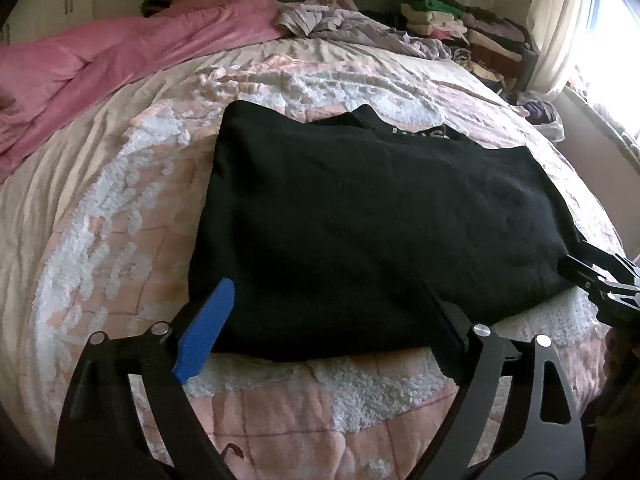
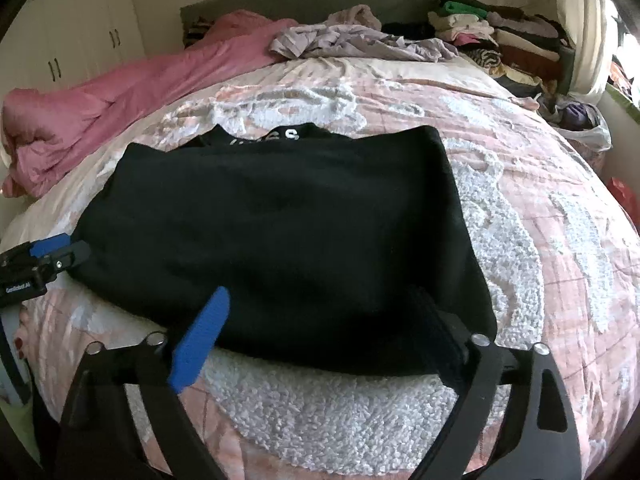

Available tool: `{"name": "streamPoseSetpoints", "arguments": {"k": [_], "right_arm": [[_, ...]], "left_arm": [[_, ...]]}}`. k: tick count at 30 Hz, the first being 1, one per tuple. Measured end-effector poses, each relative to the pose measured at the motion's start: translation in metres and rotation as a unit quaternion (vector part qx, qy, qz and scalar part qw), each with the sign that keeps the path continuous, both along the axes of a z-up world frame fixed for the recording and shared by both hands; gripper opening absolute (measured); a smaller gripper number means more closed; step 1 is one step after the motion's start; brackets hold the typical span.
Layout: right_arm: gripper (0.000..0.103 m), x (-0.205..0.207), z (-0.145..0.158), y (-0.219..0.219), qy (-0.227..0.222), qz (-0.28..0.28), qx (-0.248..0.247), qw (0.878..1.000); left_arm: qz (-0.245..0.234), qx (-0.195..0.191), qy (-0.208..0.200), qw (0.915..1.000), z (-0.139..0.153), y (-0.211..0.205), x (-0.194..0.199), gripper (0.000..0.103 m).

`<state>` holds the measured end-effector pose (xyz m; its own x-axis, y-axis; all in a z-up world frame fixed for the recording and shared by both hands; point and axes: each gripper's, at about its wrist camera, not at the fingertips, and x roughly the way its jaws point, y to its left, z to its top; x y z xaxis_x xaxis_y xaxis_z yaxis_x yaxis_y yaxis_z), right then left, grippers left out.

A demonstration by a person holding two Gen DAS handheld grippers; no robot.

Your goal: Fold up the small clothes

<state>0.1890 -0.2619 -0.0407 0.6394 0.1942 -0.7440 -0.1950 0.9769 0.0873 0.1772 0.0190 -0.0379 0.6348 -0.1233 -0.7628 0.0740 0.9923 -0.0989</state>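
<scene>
A bedroom, with a bed covered by a pink and white fuzzy blanket (image 1: 120,216) filling most of the left wrist view. A black garment (image 1: 360,232), folded into a rough rectangle with white lettering showing at its far edge, lies flat in the middle of the blanket. The left gripper (image 1: 332,320) sits at the garment's near left corner with its jaws spread wide, one blue finger (image 1: 208,332) on the left and the other, dark finger resting against the cloth's near edge. The right gripper (image 1: 600,276) shows at the garment's near right corner. A rumpled pink sheet (image 1: 100,68) lies along the far left of the bed, and a stack of folded clothes (image 1: 472,28) stands near the headboard by the window.

In the right wrist view the same black garment (image 2: 280,232) lies on the blanket (image 2: 540,208). The right gripper (image 2: 328,324) is spread wide at the garment's near right corner, its blue finger (image 2: 200,340) over the near edge. The left gripper (image 2: 52,258) touches the near left corner; from here I cannot tell how wide it is
</scene>
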Motion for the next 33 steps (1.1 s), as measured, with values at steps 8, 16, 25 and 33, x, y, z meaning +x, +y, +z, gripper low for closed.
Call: {"name": "streamPoseSetpoints", "arguments": {"k": [8,16,25,33], "right_arm": [[0.091,0.000,0.000,-0.002,0.000,-0.004,0.000,1.000],[0.091,0.001,-0.002,-0.004,0.002,-0.003,0.004,1.000],[0.091,0.006,-0.017,0.000,0.023,-0.001,-0.027,0.999],[0.091,0.000,0.003,-0.002,0.005,-0.004,0.003,1.000]], "left_arm": [[0.005,0.001,0.000,1.0000,0.003,0.005,-0.001,0.084],[0.041,0.028,0.014,0.9987,-0.007,0.022,0.009,0.090],[0.054,0.014,0.047,0.9974,-0.024,0.034,0.014,0.093],[0.046,0.000,0.017,0.9988,0.003,0.029,0.000,0.093]]}}
